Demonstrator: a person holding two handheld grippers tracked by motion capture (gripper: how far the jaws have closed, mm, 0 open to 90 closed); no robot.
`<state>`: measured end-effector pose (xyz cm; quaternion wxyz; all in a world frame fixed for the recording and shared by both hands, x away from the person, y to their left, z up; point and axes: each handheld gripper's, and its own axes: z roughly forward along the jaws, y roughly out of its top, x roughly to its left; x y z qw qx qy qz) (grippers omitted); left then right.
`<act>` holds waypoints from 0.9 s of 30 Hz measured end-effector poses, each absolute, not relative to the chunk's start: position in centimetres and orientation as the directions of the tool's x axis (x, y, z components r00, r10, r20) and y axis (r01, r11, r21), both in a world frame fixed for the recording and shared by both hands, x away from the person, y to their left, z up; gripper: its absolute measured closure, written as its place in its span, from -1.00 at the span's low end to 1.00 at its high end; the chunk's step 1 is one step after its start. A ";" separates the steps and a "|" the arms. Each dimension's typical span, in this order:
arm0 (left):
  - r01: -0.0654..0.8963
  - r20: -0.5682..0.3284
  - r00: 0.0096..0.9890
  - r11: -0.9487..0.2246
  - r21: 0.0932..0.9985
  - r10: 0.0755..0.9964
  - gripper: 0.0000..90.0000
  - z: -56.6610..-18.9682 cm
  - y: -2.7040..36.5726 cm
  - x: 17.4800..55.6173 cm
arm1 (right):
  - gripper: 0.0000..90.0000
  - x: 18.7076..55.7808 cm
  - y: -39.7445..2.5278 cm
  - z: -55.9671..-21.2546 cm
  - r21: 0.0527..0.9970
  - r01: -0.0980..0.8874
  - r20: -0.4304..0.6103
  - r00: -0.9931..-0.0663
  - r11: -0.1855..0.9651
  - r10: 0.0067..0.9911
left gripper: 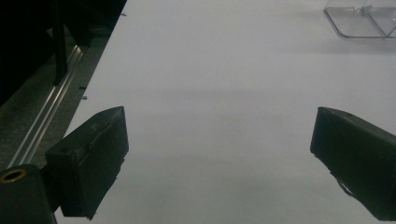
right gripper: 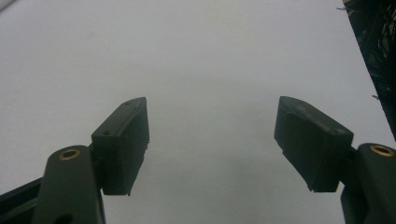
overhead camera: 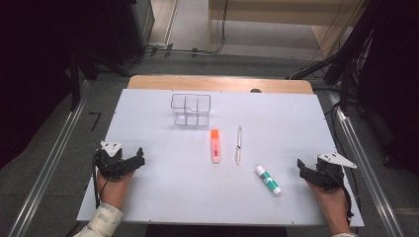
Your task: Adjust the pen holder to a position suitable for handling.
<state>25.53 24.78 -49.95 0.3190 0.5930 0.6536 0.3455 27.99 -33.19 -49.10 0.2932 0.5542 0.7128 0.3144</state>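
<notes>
On the white table (overhead camera: 163, 192) a clear plastic organizer (overhead camera: 190, 109) with several compartments stands at the back centre. In front of it lie an orange highlighter (overhead camera: 215, 145), a slim white pen (overhead camera: 238, 144) and a green-and-white glue stick (overhead camera: 267, 179). My left gripper (overhead camera: 139, 157) rests near the table's left edge, open, nothing between its jaws. My right gripper (overhead camera: 300, 169) rests near the right edge, just right of the glue stick, also open and holding nothing. In the left gripper view the left gripper (left gripper: 221, 112) faces bare table, the organizer's corner (left gripper: 364, 21) at top right. The right gripper (right gripper: 211, 100) faces bare table.
Metal rails (overhead camera: 47, 168) run along the floor on both sides of the table. A wooden strip (overhead camera: 217, 83) borders the far edge. Dark equipment and cables (overhead camera: 163, 49) stand behind and to the sides.
</notes>
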 end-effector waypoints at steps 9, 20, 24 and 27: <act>0.558 -0.031 -0.085 0.073 0.827 0.996 -0.82 -49.9 24.8 25.8 | -0.43 28.4 -32.7 -48.7 0.785 0.589 -0.053 -0.242 0.190 0.969; 0.561 -0.061 -0.068 0.089 0.823 0.996 -0.18 -49.3 24.4 28.8 | -0.01 31.9 -29.8 -47.5 0.795 0.581 0.029 -0.324 0.174 0.946; 0.571 -0.114 -0.034 0.113 0.813 0.993 0.14 -49.1 24.1 30.9 | 0.38 33.7 -27.1 -47.5 0.801 0.564 0.019 -0.358 0.200 0.934; 0.580 -0.098 -0.019 0.091 0.809 0.995 0.49 -49.0 23.4 32.6 | 0.60 35.5 -24.5 -47.5 0.796 0.555 -0.009 -0.390 0.242 0.921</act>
